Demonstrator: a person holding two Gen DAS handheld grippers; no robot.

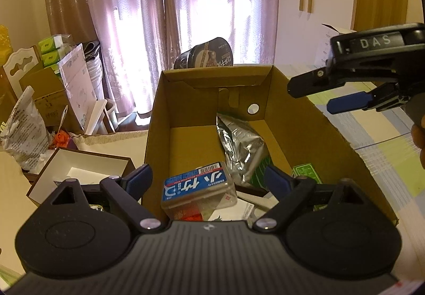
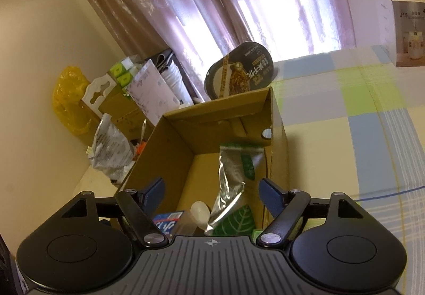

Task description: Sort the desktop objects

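Two hand-held grippers, left [image 1: 207, 179] and right [image 2: 211, 192], both spread wide and empty above the cardboard box [image 1: 305, 119].

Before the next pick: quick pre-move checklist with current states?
1. Left tool open and empty: ok, fingers spread, nothing between them.
2. Right tool open and empty: ok.
3. Cardboard box open on top: ok, both tools point into it.
4. Clear plastic case already in the box: ok, it lies near the front beside the silver foil pouch.
5. Tools clear of each other: ok, the right one sits off over the box's right wall.
6. Next object to sort within reach: cannot tell.
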